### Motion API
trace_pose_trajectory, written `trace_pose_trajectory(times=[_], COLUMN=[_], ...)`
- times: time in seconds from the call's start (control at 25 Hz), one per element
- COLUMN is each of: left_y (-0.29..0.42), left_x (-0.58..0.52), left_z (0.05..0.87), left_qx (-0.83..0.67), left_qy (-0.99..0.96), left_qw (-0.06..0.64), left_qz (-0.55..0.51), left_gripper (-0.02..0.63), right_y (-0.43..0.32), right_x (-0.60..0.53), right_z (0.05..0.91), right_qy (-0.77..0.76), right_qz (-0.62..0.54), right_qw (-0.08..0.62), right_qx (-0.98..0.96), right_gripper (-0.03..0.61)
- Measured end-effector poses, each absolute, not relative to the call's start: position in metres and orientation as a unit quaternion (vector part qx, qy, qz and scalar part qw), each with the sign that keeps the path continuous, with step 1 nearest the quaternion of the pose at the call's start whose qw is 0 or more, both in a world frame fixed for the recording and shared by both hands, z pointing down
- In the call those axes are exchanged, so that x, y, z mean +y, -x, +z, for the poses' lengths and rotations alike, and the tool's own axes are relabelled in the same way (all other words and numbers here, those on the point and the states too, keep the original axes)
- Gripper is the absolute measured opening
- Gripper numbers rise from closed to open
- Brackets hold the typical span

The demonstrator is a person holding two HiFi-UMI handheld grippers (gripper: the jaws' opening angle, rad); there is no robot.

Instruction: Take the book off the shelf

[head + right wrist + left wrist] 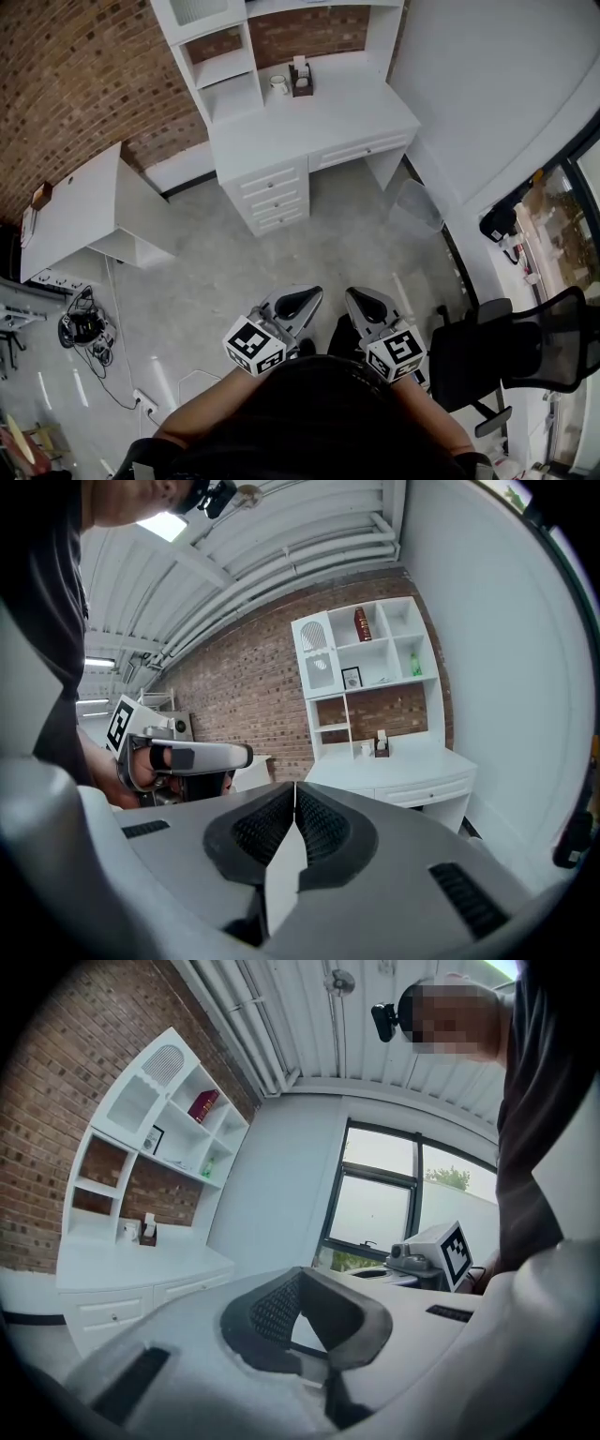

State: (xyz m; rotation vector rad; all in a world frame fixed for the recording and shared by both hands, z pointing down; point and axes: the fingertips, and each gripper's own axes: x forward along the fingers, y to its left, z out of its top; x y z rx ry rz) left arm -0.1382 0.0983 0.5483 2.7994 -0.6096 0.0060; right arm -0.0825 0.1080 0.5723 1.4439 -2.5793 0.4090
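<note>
Both tongs are clenched with nothing in them, so no grab has started yet. Head view: the left tongs and right tongs sit side by side just in front of the person, tips pointed across bare floor at the white bench, which is well away. A mug and a little caddy sit at the back of it, and an office chair is parked off to the right. The top of the shelf is cut off here, so no book in this view. Left gripper view: pads meet at the tip, nothing between them, and the book, dark red, stands in a cubby on the top tier, well above the bench. Right gripper view: same deal, pads pressed together and empty, with the book in the upper middle cubby, a framed picture one tier below it and a green bottle in the cubby to the right. What worries me: that book is high up and set back behind a deep bench, so it's a long stretch. If the tongs don't open before they get there, they'll just shove it deeper. Pinch only a corner and it could swing, slip out, and drop onto the mug.
</note>
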Motion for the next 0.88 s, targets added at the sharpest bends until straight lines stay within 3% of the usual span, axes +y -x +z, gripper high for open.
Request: trace_pose_trajectory(times=[0.28,0.88], left_y=[0.104,-0.048], left_x=[0.029,-0.108], left_z=[0.550,0.544], left_qx=[-0.244,-0.290], left_qy=[-0.960,-0.949], left_qw=[0.138,0.122], left_qz=[0.007,-0.001], left_gripper=[0.008,0.008], right_y=[0.049,-0.102], right_x=[0.027,-0.124], right_z=[0.567,0.554], right_qy=[-0.446,-0.392], right_qz=[0.134,0.121], right_qw=[0.051,0.028], right_qx=[-0.884,-0.911], right_gripper=[0.018,0.018])
